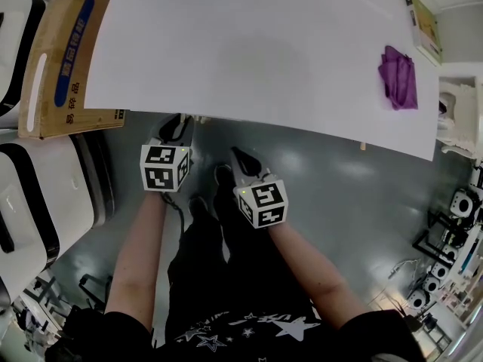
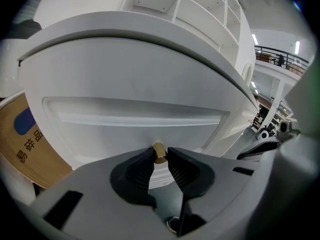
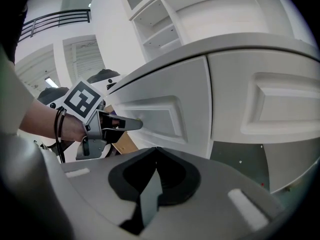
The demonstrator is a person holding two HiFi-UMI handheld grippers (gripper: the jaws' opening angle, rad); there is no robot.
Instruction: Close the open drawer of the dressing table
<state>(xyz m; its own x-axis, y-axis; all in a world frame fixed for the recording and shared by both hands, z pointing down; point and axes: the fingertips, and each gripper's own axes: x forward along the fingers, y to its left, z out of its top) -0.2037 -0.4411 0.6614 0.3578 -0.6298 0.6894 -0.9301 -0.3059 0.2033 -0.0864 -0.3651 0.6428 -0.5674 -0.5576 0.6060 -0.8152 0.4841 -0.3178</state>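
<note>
Drawer front (image 2: 135, 119) lies horizontal, facing left tongs (image 2: 160, 157) clamped on knob (image 2: 159, 151).

white dressing table (image 1: 249, 44); purple cloth (image 1: 398, 78); brass-gold knob (image 2: 159, 153); brown box (image 1: 59, 6), blue label (image 1: 75, 47); grey floor (image 1: 339, 202)

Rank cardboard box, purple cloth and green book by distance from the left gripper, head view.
From the left gripper, shut on the brass knob:
1. Cardboard box, just to its left, beside the table.
2. Purple cloth, on the tabletop, far to the right.
3. Green book, beyond the cloth, upper right.
</note>
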